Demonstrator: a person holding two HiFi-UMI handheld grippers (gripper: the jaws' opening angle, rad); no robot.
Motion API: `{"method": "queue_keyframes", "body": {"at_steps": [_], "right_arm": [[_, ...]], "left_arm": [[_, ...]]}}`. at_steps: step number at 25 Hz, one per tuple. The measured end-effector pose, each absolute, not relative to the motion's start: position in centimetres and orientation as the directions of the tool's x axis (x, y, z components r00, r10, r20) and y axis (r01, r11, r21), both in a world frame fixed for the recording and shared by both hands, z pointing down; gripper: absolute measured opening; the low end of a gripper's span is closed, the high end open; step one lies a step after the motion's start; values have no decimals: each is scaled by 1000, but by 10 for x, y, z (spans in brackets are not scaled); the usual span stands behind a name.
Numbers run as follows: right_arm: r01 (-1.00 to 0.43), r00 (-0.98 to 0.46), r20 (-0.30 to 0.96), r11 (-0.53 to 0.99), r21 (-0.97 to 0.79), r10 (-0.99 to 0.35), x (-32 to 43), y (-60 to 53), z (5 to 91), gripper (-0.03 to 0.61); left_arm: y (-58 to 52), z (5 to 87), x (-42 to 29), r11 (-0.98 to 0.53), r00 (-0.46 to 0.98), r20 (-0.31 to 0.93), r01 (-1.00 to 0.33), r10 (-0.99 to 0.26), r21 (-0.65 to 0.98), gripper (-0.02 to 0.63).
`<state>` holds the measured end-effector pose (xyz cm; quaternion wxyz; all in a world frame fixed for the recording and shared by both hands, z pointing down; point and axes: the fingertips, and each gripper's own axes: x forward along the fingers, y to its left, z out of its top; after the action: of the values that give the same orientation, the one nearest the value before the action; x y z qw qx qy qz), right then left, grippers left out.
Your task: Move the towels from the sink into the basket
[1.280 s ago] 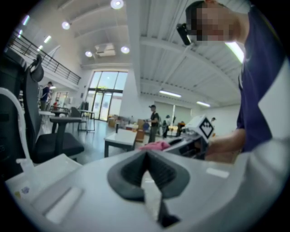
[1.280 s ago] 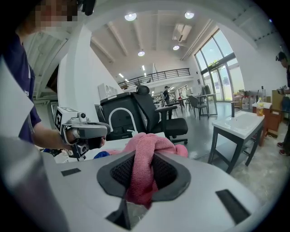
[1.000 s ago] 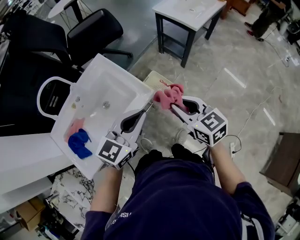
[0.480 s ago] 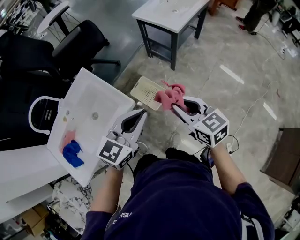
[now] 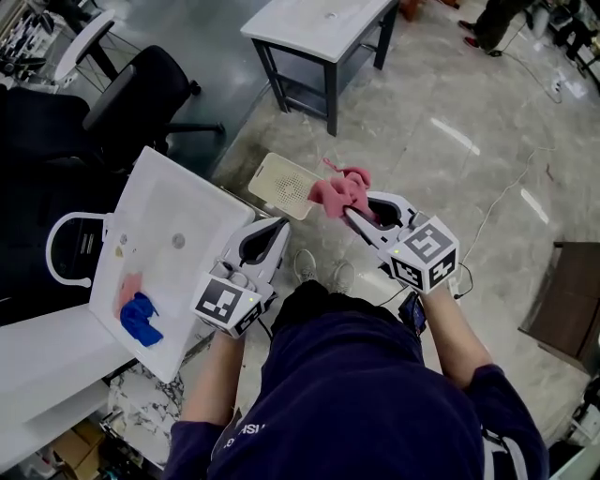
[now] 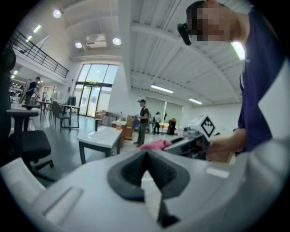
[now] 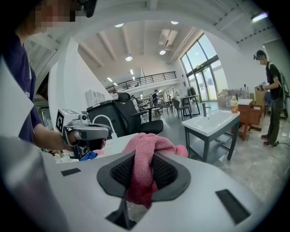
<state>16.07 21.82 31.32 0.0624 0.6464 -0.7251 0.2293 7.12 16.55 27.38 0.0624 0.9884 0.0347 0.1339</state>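
My right gripper [image 5: 352, 211] is shut on a pink towel [image 5: 339, 192], which bunches up between and above its jaws [image 7: 145, 158]. It hangs in the air just right of the cream perforated basket [image 5: 286, 185] on the floor. My left gripper [image 5: 272, 230] is shut and holds nothing; it points between the basket and the sink. The white sink [image 5: 178, 234] lies at the left. A blue towel [image 5: 139, 321] and a pale pink one [image 5: 128, 291] rest in its near end. In the left gripper view the held towel [image 6: 154, 145] shows ahead of the shut jaws.
A black office chair [image 5: 141, 89] stands behind the sink. A white table on dark legs [image 5: 319, 23] is beyond the basket. Cables [image 5: 511, 202] trail over the tiled floor at the right, next to a brown cabinet [image 5: 572, 309]. A person [image 7: 271, 90] stands far off.
Both grippers have swung right, away from the sink, the pink towel still held. The sink has slid left in the head view and the whole basket now shows.
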Motion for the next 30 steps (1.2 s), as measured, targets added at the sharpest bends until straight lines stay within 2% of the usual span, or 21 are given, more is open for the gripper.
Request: {"method": "queue_keyframes", "body": {"at_steps": [17,30], "right_arm": [[-967,-24,433,-89,-240,-901,231,167,319,83],[-973,-16,447,-90,-214,-894,262,91,313,81]], "left_arm": [[112,270,170,-955,942,194,242,274,170,2],[32,275,205,-953,945,177,242,274,184,2]]}}
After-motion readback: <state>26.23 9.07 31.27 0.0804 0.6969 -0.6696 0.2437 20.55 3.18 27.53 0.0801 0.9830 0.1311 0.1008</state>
